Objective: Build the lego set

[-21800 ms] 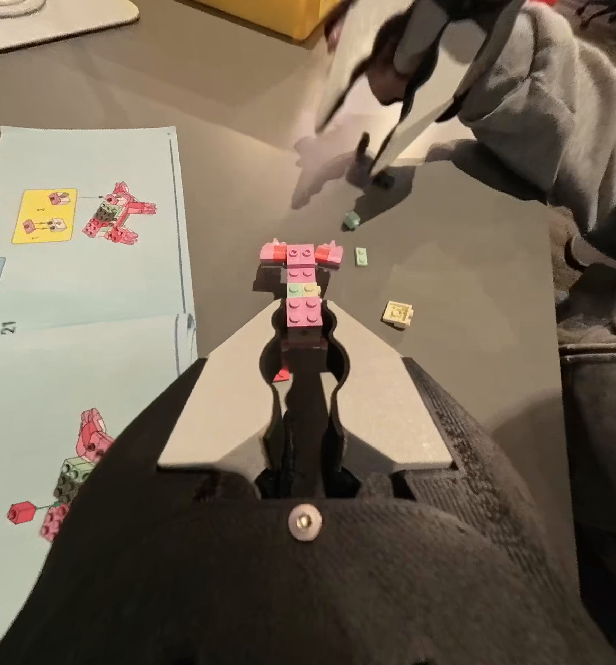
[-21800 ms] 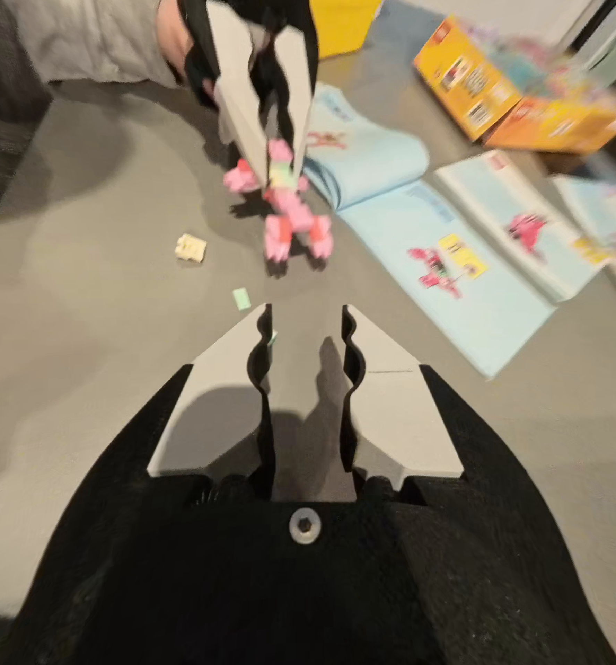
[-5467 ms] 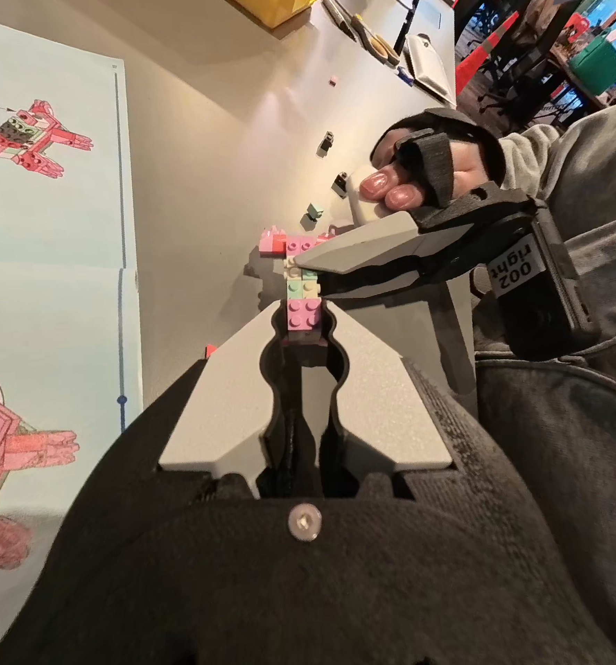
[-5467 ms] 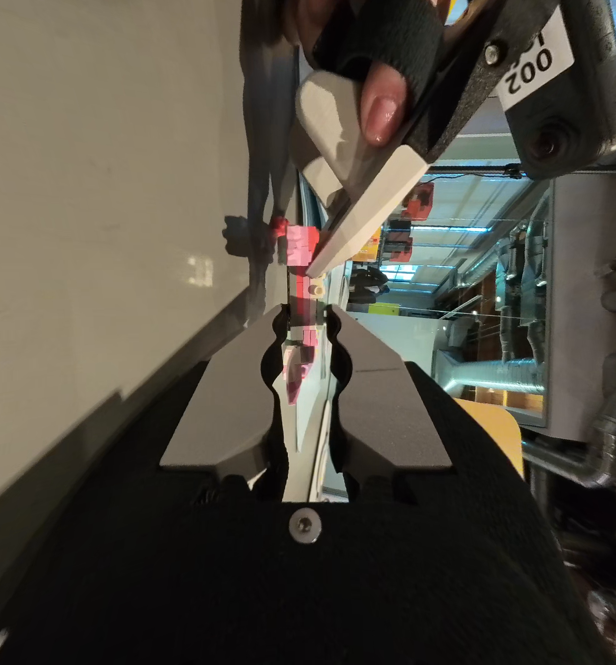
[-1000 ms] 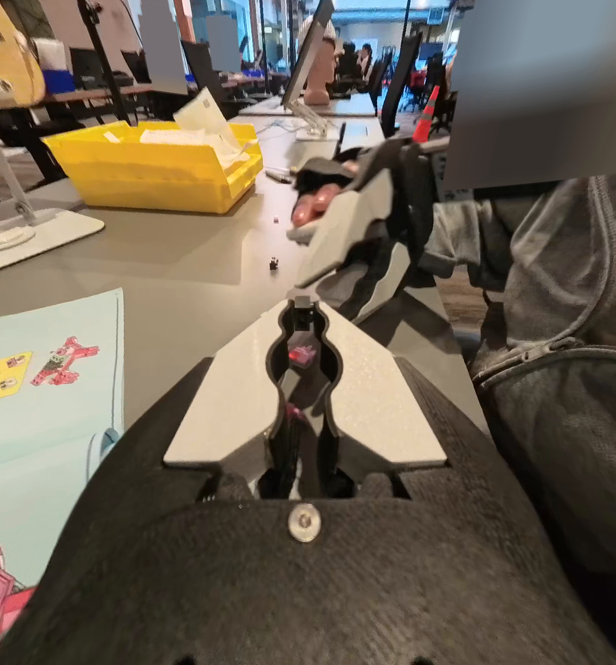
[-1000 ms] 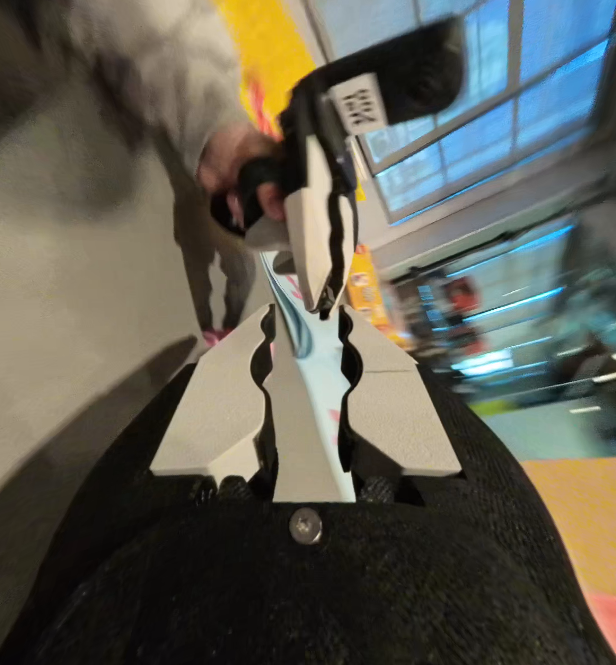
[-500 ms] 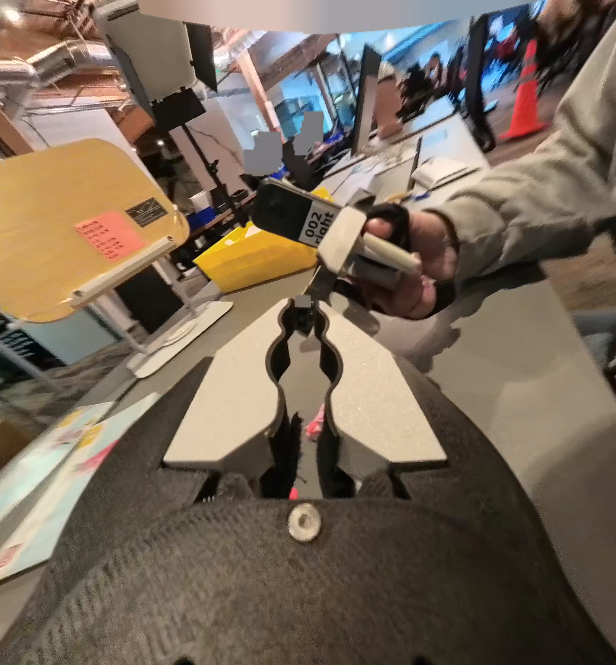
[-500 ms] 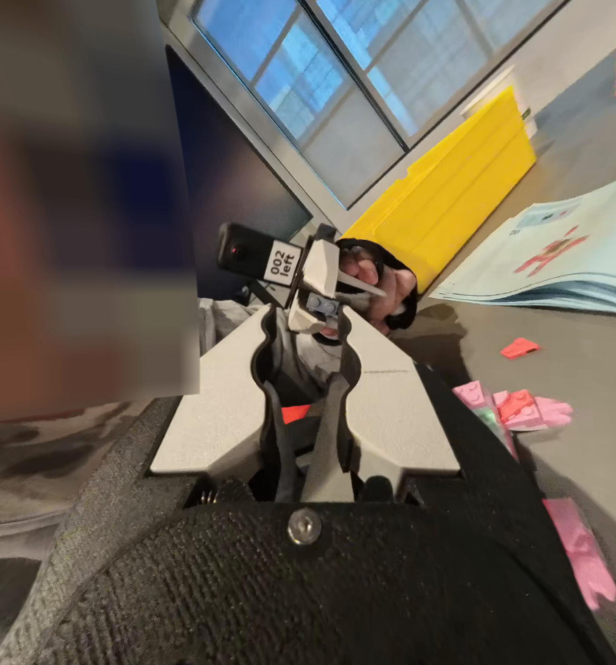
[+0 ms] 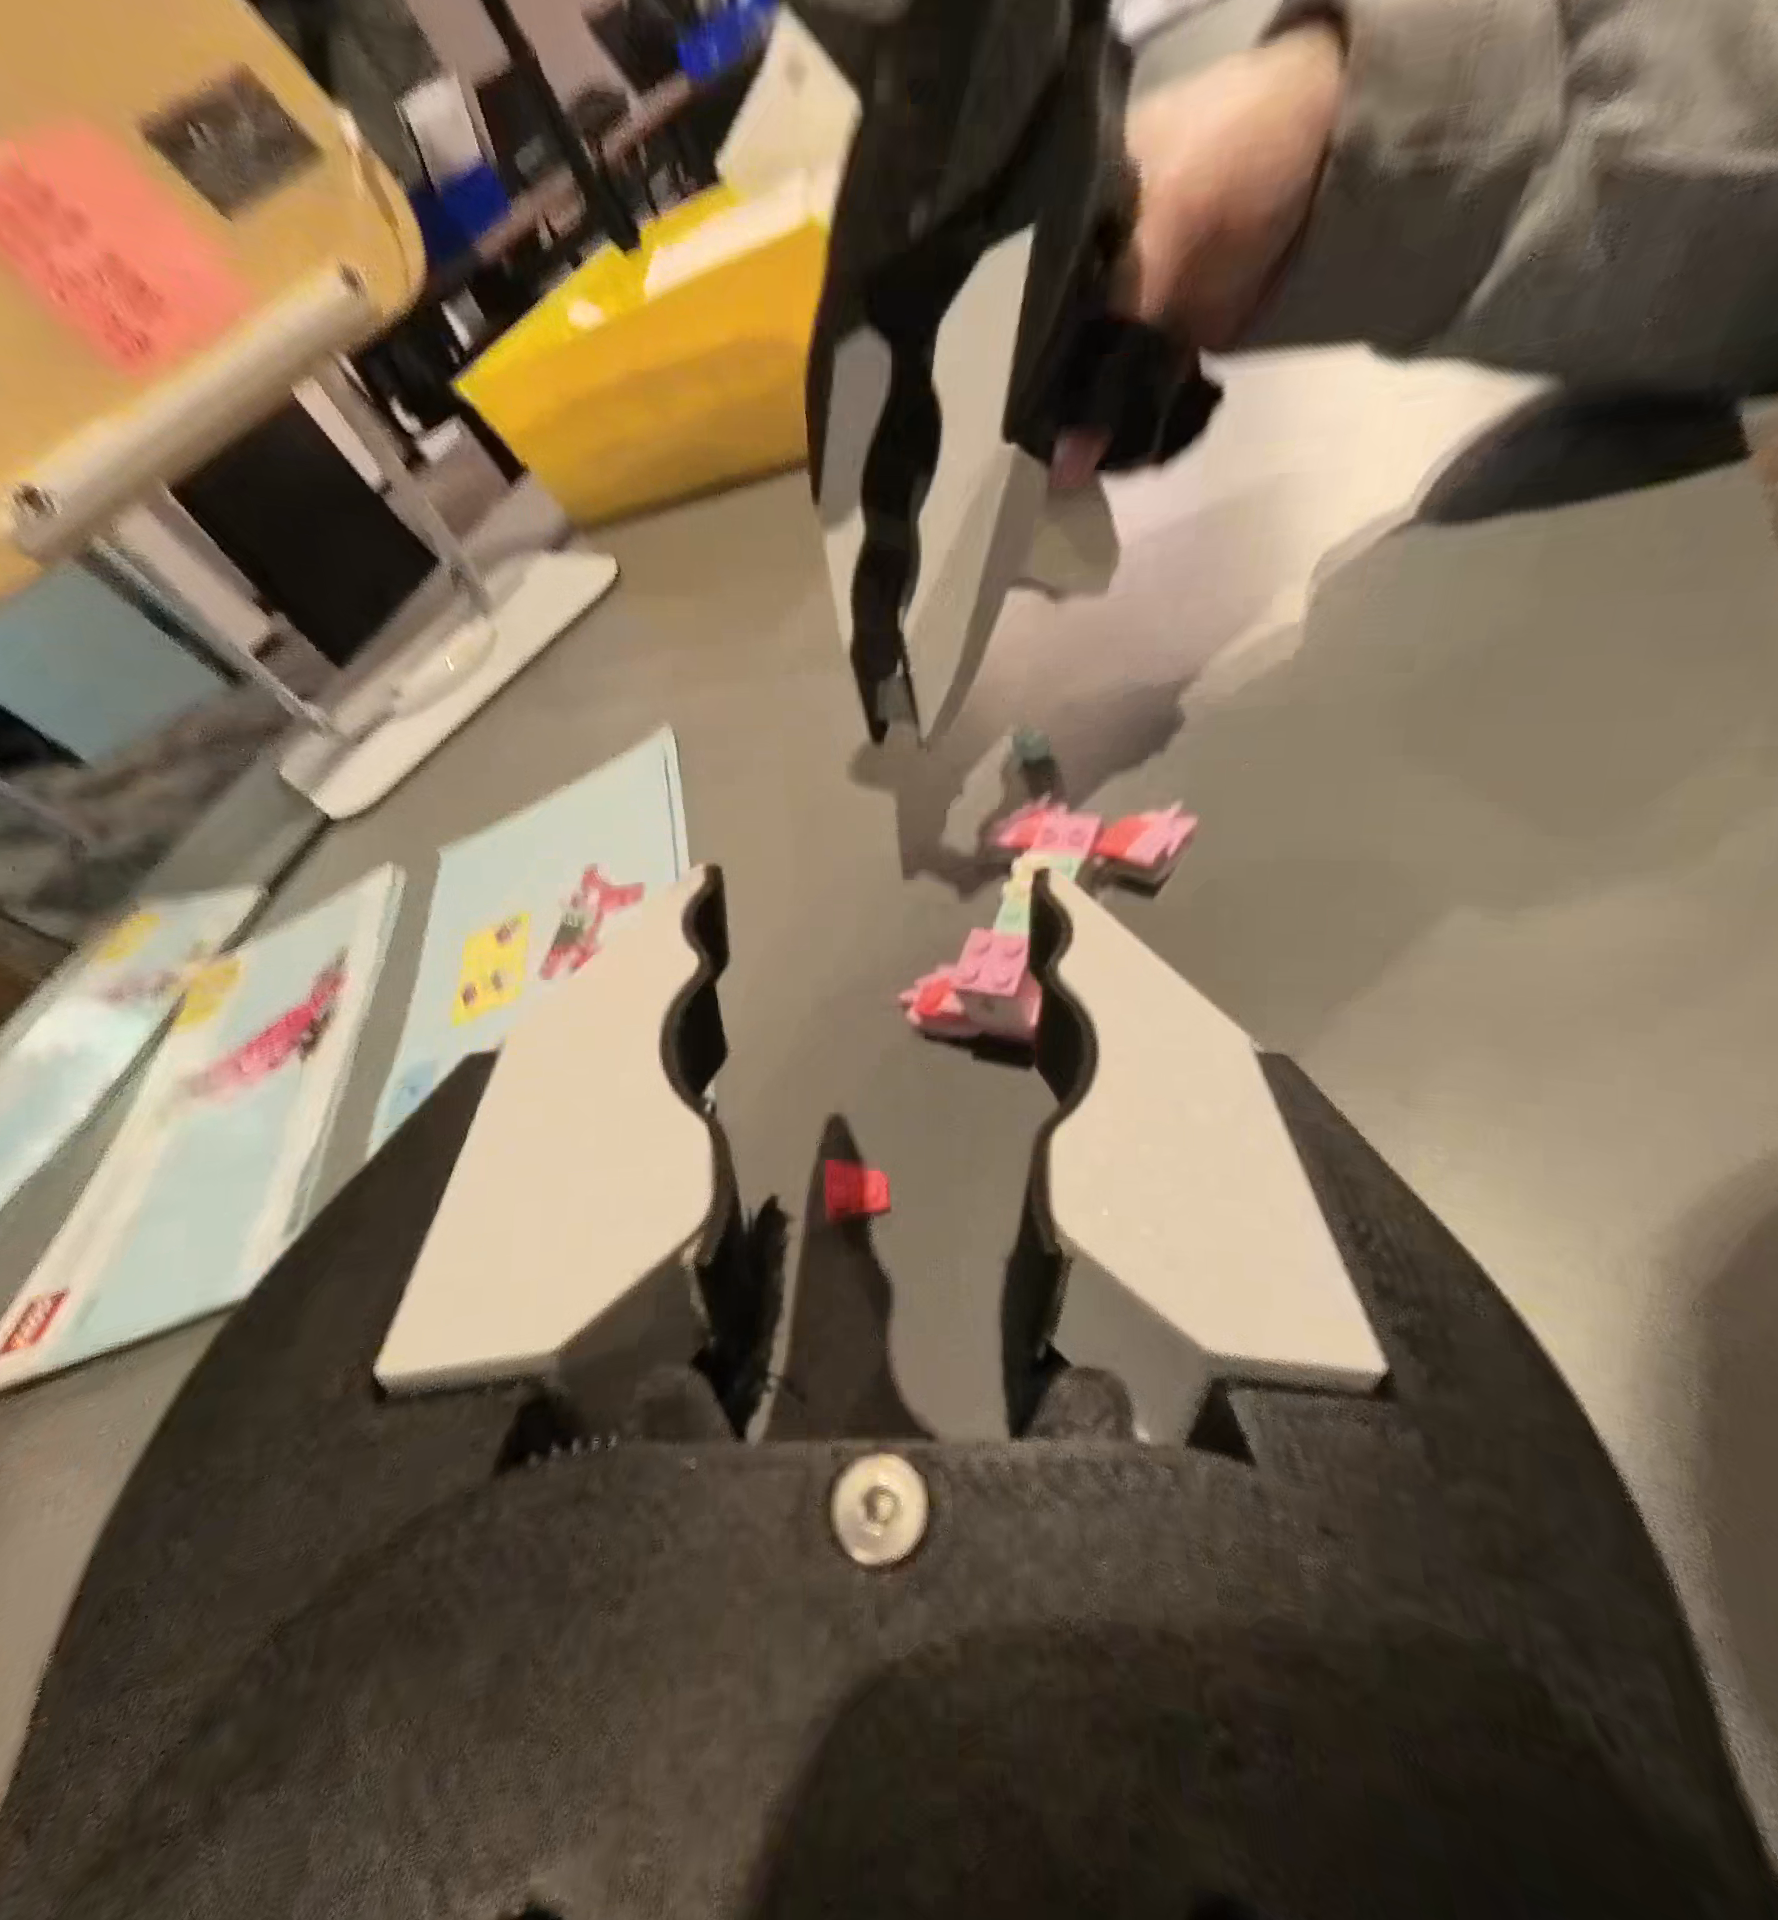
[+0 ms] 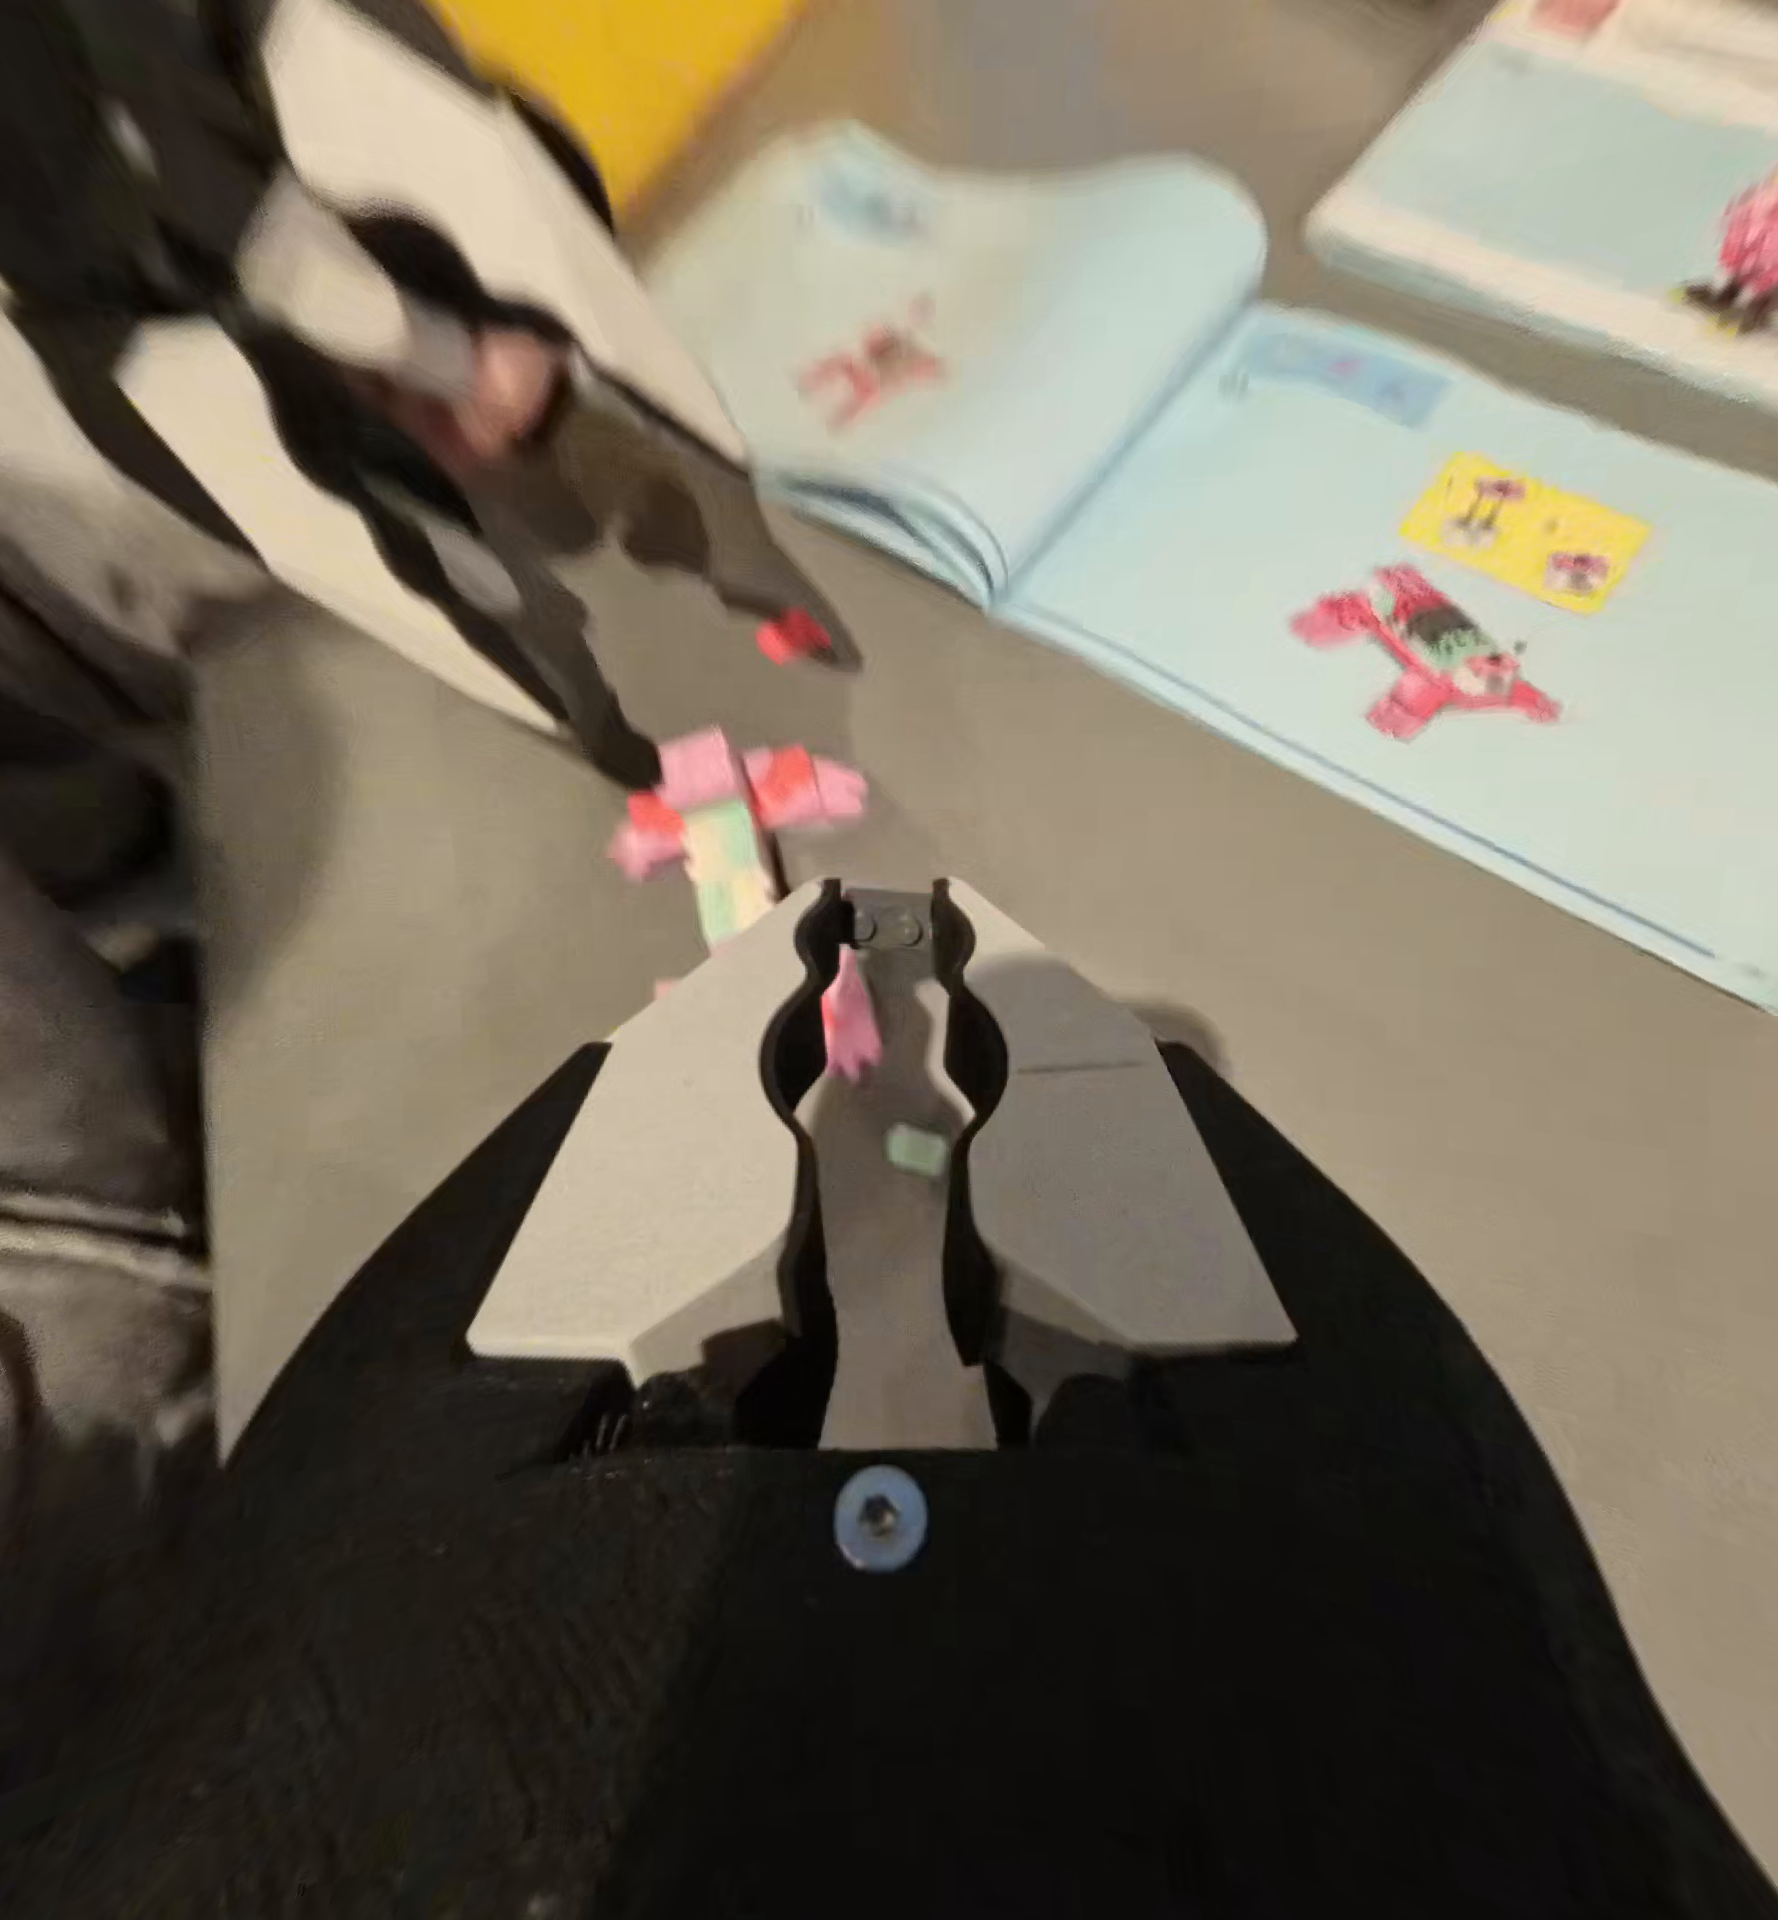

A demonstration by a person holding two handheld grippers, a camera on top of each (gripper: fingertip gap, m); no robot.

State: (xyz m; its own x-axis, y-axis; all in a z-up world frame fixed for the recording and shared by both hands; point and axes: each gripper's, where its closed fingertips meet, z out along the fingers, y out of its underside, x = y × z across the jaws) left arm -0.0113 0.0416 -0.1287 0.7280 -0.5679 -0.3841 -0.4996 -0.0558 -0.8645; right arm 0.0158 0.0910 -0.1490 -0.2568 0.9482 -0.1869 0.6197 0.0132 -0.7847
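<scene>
Grey bench. Centre of the left wrist view: model in pink and red with a pale green and cream middle. Lower centre: red brick. Left: pale blue booklets printed with pink and yellow pictures. Upper left: yellow bin. Light grey fingers on black bodies, both views. Centre of the right wrist view: dark grey plate with two studs; below it, mint piece. Upper right: grey sleeve.
</scene>
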